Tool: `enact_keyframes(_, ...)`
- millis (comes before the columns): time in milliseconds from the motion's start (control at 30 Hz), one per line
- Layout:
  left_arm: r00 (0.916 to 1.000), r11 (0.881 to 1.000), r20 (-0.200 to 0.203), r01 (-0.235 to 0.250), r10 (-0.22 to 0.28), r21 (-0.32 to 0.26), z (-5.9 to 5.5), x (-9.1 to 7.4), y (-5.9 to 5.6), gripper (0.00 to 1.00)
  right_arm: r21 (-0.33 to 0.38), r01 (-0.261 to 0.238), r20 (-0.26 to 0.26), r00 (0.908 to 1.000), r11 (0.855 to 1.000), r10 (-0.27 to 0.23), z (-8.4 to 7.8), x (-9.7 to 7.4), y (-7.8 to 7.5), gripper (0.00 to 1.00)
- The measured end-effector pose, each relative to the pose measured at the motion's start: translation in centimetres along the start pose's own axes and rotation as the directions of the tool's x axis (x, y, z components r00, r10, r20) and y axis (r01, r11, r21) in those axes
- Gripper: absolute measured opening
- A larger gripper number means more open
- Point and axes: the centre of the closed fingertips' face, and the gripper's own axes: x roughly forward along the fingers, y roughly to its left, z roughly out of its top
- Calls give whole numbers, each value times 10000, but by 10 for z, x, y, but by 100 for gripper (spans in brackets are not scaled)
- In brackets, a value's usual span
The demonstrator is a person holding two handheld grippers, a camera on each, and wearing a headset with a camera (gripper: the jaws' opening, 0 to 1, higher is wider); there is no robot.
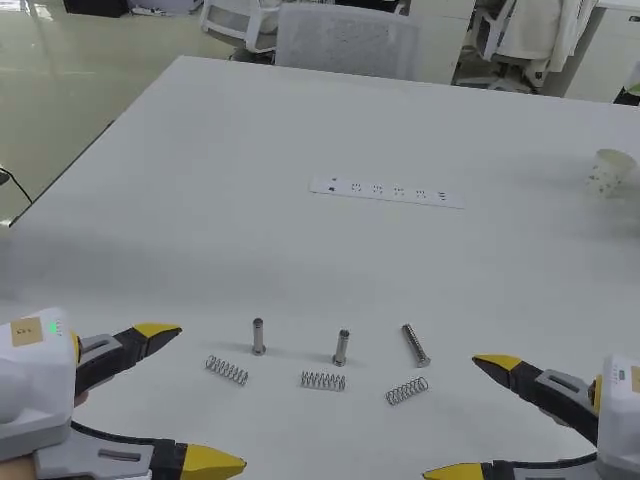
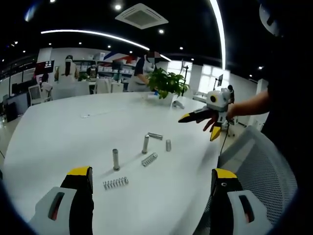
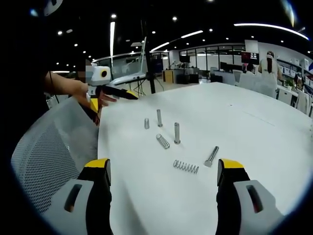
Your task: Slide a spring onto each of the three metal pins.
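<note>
Steel and short, three metal pins stand in a row on the white bench point(image 1: 300, 130). The left pin point(image 1: 258, 336) and middle pin point(image 1: 341, 347) are upright; the right pin point(image 1: 415, 344) lies tipped over. Just before them lie the coiled wire left spring point(image 1: 227, 370), middle spring point(image 1: 323, 381) and right spring point(image 1: 407, 390). The left gripper point(image 1: 190, 395) and right gripper point(image 1: 470, 415) hover near, yellow-tipped fingers point(image 1: 155, 330) spread wide, grasping nothing. An off-centre pinch could shoot a light spring away. Brushing an upright pin while threading would likely topple it, and the fallen pin may roll unless steadied.
</note>
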Motion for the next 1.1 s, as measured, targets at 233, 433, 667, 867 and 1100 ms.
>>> enact_keyframes(233, 10000, 10000, 28, 79, -79, -7, 1, 4, -2, 98, 7, 20, -20, 10000, 10000, -20, 0, -1, -2, 90)
enact_keyframes(433, 10000, 10000, 55, 73, -73, 10, 2, 2, -1, 98, 37, 13, -30, 10000, 10000, -13, -1, -1, -2, 90)
enact_keyframes(667, 9999, 10000, 108, 85, -85, -2, 3, 2, -3, 98, -5, -36, -21, 10000, 10000, 36, 0, -1, 0, 90)
enact_keyframes(867, 9999, 10000, 81, 95, -95, -3, 2, 2, -3, 98, -29, -46, -22, 10000, 10000, 46, 1, 0, 1, 90)
enact_keyframes(1100, 9999, 9999, 90, 97, -96, -87, 2, 1, -3, 98, -4, -118, -140, 9998, 9999, 118, -2, 0, 3, 90)
